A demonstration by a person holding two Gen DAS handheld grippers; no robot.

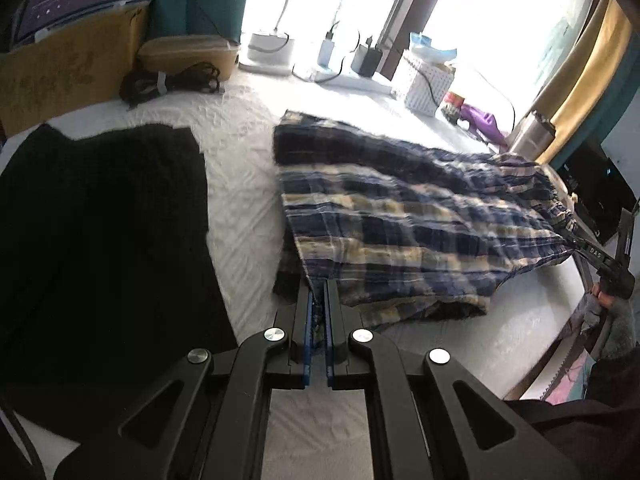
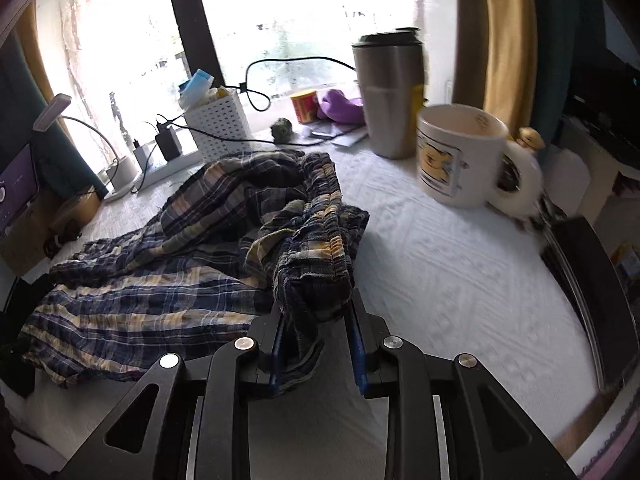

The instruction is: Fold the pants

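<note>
One pair of plaid pants (image 1: 404, 216), navy and cream check, lies spread on the white textured bedspread (image 1: 244, 184), both ends lifted by tongs. Left gripper (image 1: 319, 300) is pinched nearly closed on a thin hem edge of the pants. Right gripper (image 2: 318, 316) is clamped on a thick bunch of the elastic waistband, jaws part-way apart around the wad; from the left wrist view it shows at the pants' far right end (image 1: 576, 240), with "DAS" readable on its finger.

One black garment (image 1: 100, 248) lies flat left of the pants, left view only. One cardboard box (image 1: 60, 64) behind it; print too blurred to read. One white perforated basket (image 1: 424, 80) beyond the pants, in both views. One black charger (image 1: 366, 60) and one white charger (image 1: 326, 54) sit plugged in left of the basket.

Right view only: one white mug (image 2: 460, 156) with a yellow picture, one steel tumbler (image 2: 390, 96) and one red-yellow can (image 2: 304, 106), all beyond the pants to the right; can label unreadable.
</note>
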